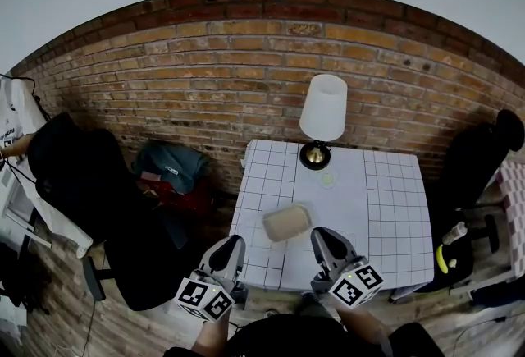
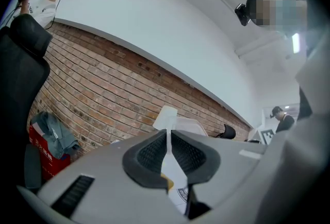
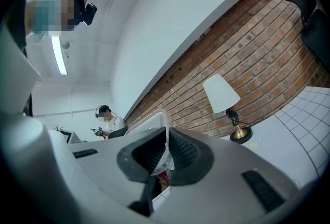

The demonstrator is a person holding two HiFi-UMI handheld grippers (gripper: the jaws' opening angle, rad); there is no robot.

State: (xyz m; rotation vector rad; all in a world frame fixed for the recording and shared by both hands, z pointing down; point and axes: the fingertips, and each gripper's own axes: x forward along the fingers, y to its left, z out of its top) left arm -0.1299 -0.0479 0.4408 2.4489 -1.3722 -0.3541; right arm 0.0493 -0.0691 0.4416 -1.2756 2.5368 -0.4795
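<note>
Checked table; tray, long axis seemingly crosswise.

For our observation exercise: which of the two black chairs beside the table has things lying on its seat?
The black chair right of the table: a yellow thing and a pale bottle lie on its seat. The left chair's seat shows none.

The left gripper and right gripper had smooth grey shells, black ribbed pads and white cubes bearing black square markers.
</note>
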